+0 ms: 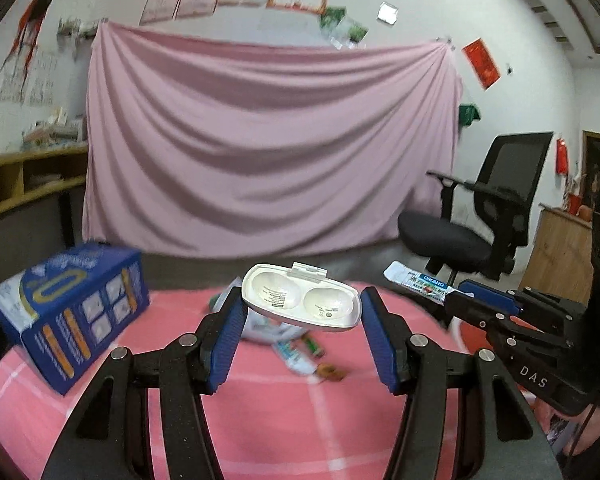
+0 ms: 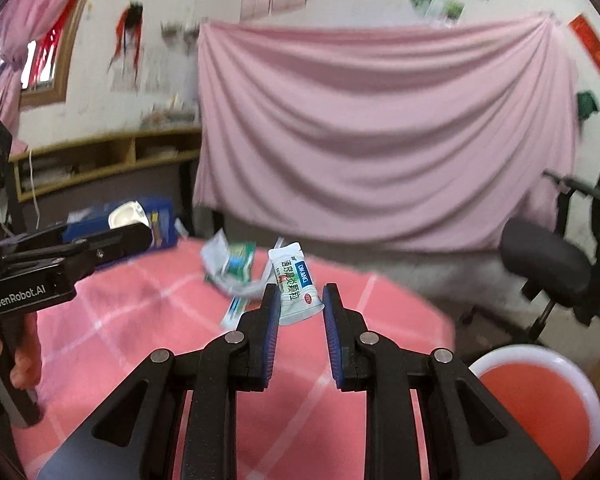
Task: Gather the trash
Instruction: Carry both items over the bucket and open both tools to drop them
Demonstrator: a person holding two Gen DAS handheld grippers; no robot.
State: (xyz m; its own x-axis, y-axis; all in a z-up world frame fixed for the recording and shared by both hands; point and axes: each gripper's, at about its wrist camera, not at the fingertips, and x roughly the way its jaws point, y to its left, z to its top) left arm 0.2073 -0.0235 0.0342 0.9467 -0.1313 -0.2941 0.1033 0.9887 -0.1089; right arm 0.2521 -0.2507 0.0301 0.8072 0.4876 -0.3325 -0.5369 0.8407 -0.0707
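My left gripper (image 1: 301,307) is shut on a white plastic two-cup tray (image 1: 300,300), held tilted in the air above the pink checked table (image 1: 268,412). My right gripper (image 2: 301,301) is shut on a small white sachet (image 2: 296,290) with blue and green print, also lifted off the table (image 2: 140,320). In the left wrist view the right gripper (image 1: 454,300) comes in from the right with the sachet (image 1: 416,282) sticking out of it. In the right wrist view the left gripper (image 2: 134,232) shows at the left edge with the tray (image 2: 126,213). A hand (image 2: 24,364) grips its handle.
More wrappers (image 1: 298,350) lie near the far middle of the table, seen as a crumpled green-and-white heap (image 2: 232,270). A blue box (image 1: 72,316) stands at the left. A red bin with a white rim (image 2: 540,396) sits low right. A black office chair (image 1: 484,216) stands beyond.
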